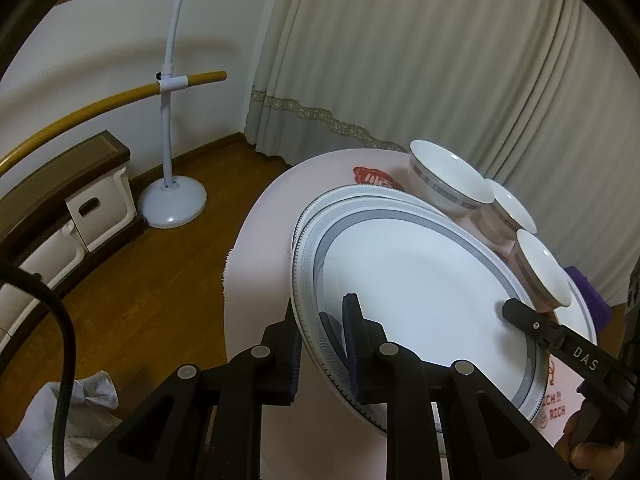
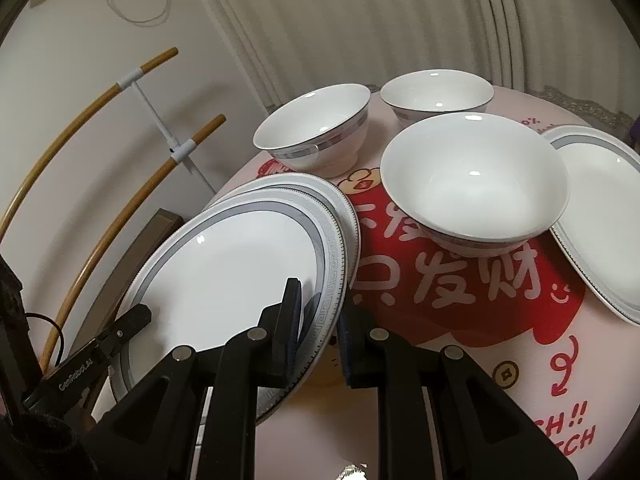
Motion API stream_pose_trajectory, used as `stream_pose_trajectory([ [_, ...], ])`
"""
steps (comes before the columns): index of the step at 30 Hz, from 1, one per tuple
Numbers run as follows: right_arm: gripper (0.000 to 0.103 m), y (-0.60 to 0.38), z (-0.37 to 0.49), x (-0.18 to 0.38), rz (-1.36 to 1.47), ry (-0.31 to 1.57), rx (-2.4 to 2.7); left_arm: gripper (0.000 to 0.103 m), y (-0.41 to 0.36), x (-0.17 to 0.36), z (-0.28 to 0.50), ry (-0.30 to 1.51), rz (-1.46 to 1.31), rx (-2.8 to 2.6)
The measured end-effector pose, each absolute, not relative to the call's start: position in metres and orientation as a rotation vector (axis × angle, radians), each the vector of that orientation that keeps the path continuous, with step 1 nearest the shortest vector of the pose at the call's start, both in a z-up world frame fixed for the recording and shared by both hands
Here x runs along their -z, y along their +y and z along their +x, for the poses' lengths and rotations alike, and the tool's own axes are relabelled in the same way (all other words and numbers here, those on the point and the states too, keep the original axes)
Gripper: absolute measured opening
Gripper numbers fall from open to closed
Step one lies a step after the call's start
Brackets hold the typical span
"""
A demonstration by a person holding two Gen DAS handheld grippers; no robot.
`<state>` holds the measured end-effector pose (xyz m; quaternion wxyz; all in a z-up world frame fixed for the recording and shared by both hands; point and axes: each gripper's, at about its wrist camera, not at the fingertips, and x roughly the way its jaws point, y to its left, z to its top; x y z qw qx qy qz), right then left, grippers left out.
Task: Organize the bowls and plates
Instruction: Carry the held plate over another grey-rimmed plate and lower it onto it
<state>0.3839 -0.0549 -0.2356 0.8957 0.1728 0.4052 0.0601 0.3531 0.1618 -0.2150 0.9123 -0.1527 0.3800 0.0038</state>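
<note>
A large white plate with a grey patterned band (image 1: 420, 292) (image 2: 240, 272) lies over a second matching plate (image 1: 332, 196) (image 2: 348, 212) at the left of the round table. My left gripper (image 1: 322, 344) is shut on this top plate's left rim. On the opposite rim my right gripper (image 2: 320, 332) is shut too, one finger above the rim and one below. Each view shows the tip of the other gripper resting on the plate. Three white bowls (image 2: 316, 132) (image 2: 436, 94) (image 2: 476, 184) stand upright behind and beside the plates. Another plate (image 2: 600, 216) lies at the right.
The table has a pink cloth with red print (image 2: 480, 340); its left edge (image 1: 248, 264) drops to a wooden floor. A white stand with wooden bars (image 1: 172, 120), white storage boxes (image 1: 100, 208) and a curtain (image 1: 440, 60) surround it.
</note>
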Motion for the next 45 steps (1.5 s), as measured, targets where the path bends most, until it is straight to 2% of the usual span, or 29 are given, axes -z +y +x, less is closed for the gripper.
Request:
stream_pose_trajectory([
  [32,0.021,-0.041,0.393,0.239,0.311,0.883,0.016,0.018,0.171,0.21,0.355,0.807,-0.345,0.002],
  [41,0.025,-0.035,0.395,0.239,0.298,0.915,0.055,0.017,0.172,0.21,0.355,0.815,-0.353,0.002],
  [45,0.029,-0.029,0.393,0.241,0.288,0.924,0.052,0.017,0.173,0.211,0.355,0.817,-0.354,0.008],
])
